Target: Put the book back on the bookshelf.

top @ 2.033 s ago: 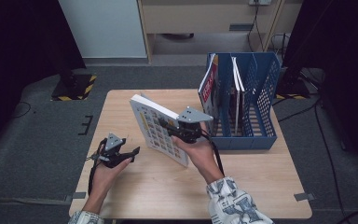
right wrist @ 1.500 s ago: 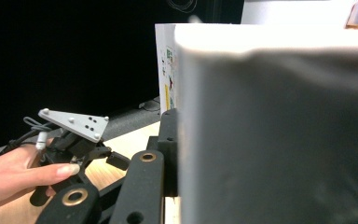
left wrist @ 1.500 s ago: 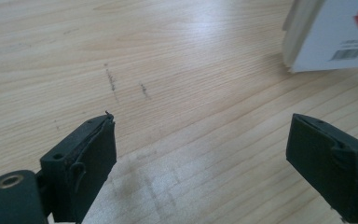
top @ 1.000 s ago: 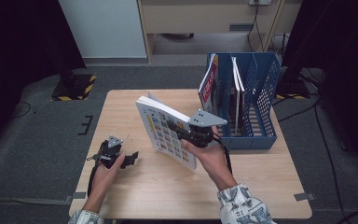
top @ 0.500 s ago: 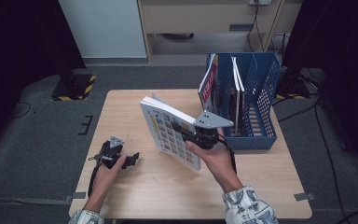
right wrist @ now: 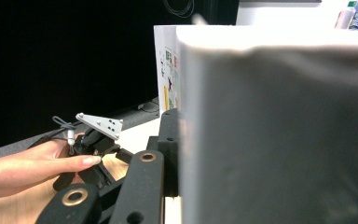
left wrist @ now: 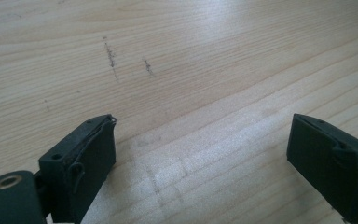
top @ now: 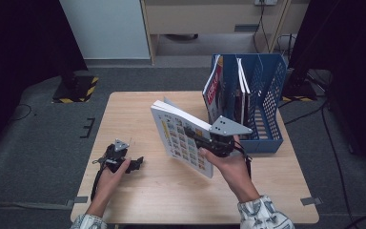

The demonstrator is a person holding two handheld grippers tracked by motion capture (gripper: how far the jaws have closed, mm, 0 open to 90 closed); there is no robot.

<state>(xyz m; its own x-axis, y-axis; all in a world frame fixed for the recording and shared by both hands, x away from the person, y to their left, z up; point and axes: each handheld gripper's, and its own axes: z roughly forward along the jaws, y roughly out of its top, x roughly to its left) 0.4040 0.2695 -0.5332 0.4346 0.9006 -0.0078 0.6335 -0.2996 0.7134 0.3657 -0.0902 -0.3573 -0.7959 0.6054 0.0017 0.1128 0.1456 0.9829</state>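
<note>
My right gripper [top: 204, 143] clamps a thick white book [top: 183, 136] by its edge, holding it tilted above the middle of the wooden table [top: 138, 105], just beside the blue file rack [top: 267, 102]; its picture-grid cover faces me. My left gripper [top: 132, 165] rests on the table, jaws wide and empty; it lies well apart from the book.
</note>
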